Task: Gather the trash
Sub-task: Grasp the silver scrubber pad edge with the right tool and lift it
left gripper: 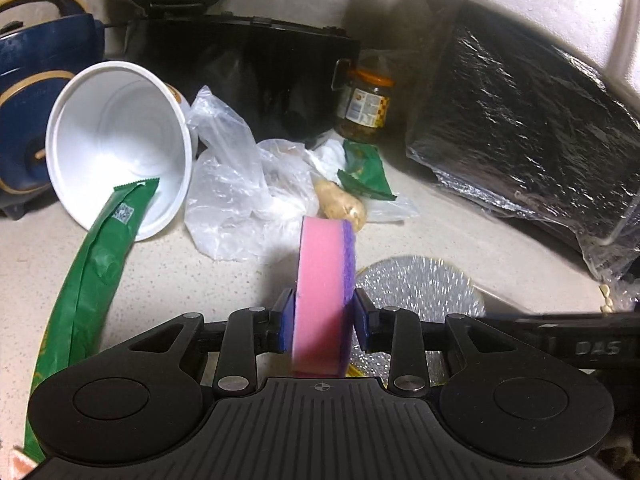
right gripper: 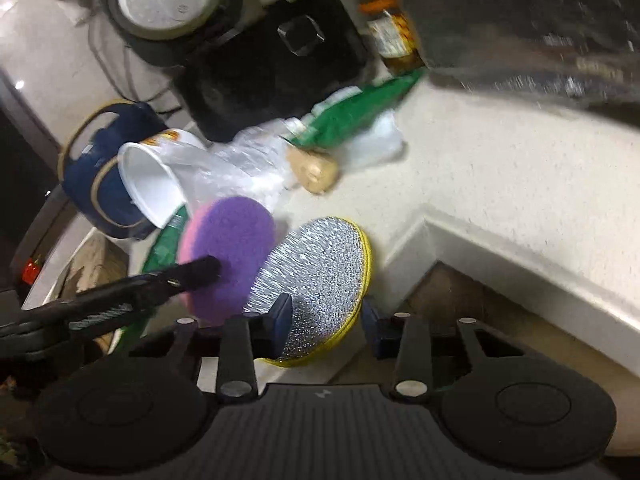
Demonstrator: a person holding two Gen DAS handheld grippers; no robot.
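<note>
Pinching pink sponge (left gripper: 324, 292) edge-on in left jaws; right jaws spread around silver scourer (right gripper: 320, 280). Scourer flat on counter (right gripper: 500, 168), just right of sponge.

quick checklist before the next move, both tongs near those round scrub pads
1. Left tongs shut on pink sponge: ok.
2. Sponge held on edge, upright: ok.
3. Right tongs straddle silver pad, fingers not closed on it: not ok.
4. Silver pad flat on counter or lifted: cannot tell.
5. Cup, bags, wrappers collected: not ok.
</note>
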